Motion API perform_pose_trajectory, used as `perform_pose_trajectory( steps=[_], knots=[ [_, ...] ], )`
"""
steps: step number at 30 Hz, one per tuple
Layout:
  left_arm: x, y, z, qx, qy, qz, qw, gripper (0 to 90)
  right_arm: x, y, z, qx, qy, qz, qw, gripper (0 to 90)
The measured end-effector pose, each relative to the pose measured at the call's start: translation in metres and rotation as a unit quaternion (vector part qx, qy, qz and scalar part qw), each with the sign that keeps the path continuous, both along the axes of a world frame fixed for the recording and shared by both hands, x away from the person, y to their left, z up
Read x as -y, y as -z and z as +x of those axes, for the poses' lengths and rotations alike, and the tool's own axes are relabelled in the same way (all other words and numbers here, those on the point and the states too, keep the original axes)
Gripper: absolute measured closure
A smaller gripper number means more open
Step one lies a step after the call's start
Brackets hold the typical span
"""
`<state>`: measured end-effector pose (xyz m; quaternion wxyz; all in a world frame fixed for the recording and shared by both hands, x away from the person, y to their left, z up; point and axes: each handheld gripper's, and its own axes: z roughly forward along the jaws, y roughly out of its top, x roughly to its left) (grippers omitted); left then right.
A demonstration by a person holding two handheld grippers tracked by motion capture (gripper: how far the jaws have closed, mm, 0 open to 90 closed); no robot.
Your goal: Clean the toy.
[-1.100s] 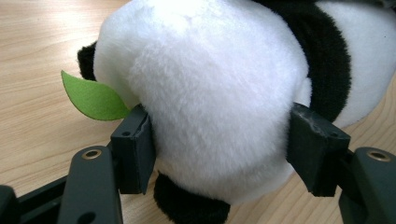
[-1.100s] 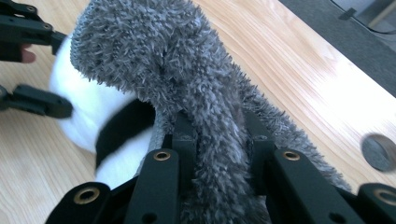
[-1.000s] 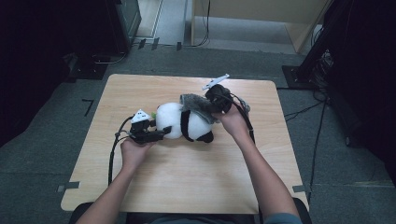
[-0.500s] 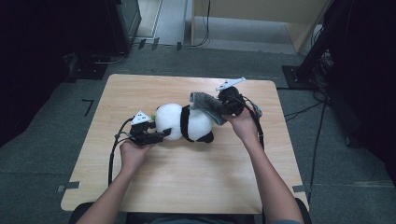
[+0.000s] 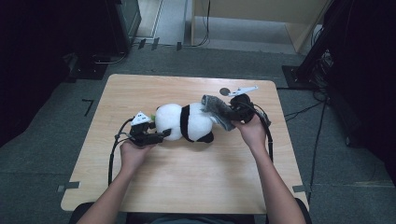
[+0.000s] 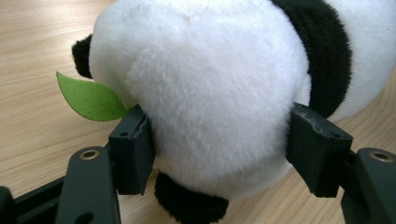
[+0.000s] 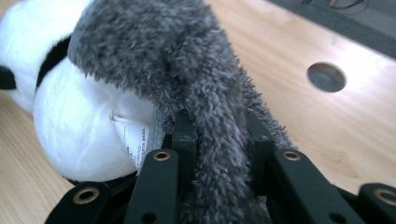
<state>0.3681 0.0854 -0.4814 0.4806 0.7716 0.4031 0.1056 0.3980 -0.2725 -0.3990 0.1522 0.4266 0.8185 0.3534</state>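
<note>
the left gripper (image 6: 219,154) holds the head of the panda plush (image 5: 184,122), which lies in the middle of the table (image 5: 187,186). further right, the right gripper (image 7: 217,140) clamps a grey fuzzy cloth (image 7: 187,70), draped only over the panda's rear end; covering or dressing seems barely begun.

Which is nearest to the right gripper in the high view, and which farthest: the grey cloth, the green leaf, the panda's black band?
1. grey cloth: clamped in the right gripper.
2. black band: panda's middle, further left.
3. green leaf: far left, beside the left gripper.
</note>
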Motion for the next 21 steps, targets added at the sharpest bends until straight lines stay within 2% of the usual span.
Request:
perform_pose_trajectory(
  steps=[3,6,8,12,14,16,17,19,21],
  knots=[
    [0.0,0.0,0.0,0.001,0.0,0.0,1.0,30.9,-0.003,0.006,-0.002,0.009,-0.003,0.001,1.0,72.6],
    [0.0,0.0,0.0,0.0,0.0,0.001,1.0,31.0,-0.006,0.014,-0.003,-0.001,-0.006,0.007,1.0,72.6],
    [0.0,0.001,0.0,-0.001,0.0,0.001,1.0,31.0,-0.007,0.018,-0.005,0.012,-0.008,0.01,0.9998,72.7],
    [0.0,0.001,-0.001,0.0,0.0,0.0,1.0,31.1,-0.006,0.026,-0.008,0.004,0.004,0.041,0.9991,73.2],
    [0.0,0.001,-0.001,0.001,0.0,0.0,1.0,31.1,-0.004,0.031,-0.01,0.014,0.006,0.052,0.9985,73.3],
    [0.0,0.001,-0.001,0.002,0.0,0.0,1.0,31.1,-0.004,0.036,-0.011,0.005,0.012,0.066,0.9978,73.6],
    [0.0,0.002,-0.001,0.002,0.0,-0.001,1.0,31.1,-0.004,0.039,-0.013,0.011,0.012,0.072,0.9973,73.8],
    [0.0,0.002,-0.001,0.003,0.0,-0.002,1.0,31.2,-0.005,0.045,-0.016,0.025,0.01,0.071,0.9971,73.9],
    [0.0,0.002,-0.001,0.004,0.0,-0.003,1.0,31.2,-0.004,0.049,-0.017,0.026,0.013,0.072,0.997,74.1]
  ],
)
